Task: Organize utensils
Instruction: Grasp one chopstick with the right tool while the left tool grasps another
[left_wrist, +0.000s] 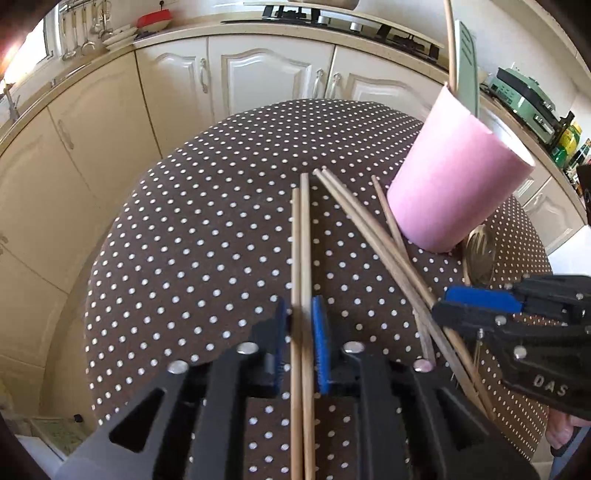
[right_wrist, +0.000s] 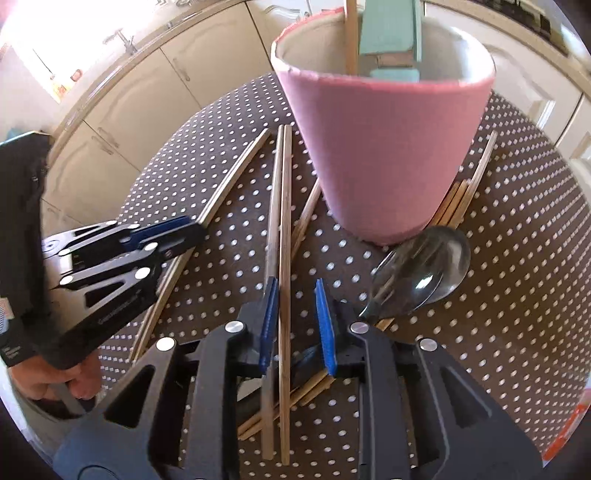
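On the dotted cloth, near edge: both grippers low over the scattered sticks.
Left gripper (left_wrist: 301, 325): pressed onto a pair of chopsticks (left_wrist: 301, 236), blue pads on both sides, the two sticks side by side and pointing away toward the far edge; probably taken as a pair to go together into the cup.
Right gripper (right_wrist: 297, 325): spread, pinching nothing; two chopsticks of another pair (right_wrist: 280, 206) lying on the cloth, one in the gap beside the left pad and the other passing beneath it; likely placed for the next grasp, not yet closed.
Loose sticks: more chopsticks crossed under and beside the right gripper, some going under the foot of the cup.
Pink cup (right_wrist: 384, 147): upright near the middle of the table, already holding one wooden stick (right_wrist: 351, 37) and a pale green utensil (right_wrist: 391, 33); seems the collecting place.
Metal spoon (right_wrist: 421, 273): flat on the cloth, bowl just beside the cup's foot, at the right of the right gripper.
Surface: round table under a brown cloth with white dots (left_wrist: 207, 229).
Room: kitchen, cream cabinet doors (left_wrist: 258, 70) behind, stove top on the counter, ladles hanging at far left, green appliance at right.
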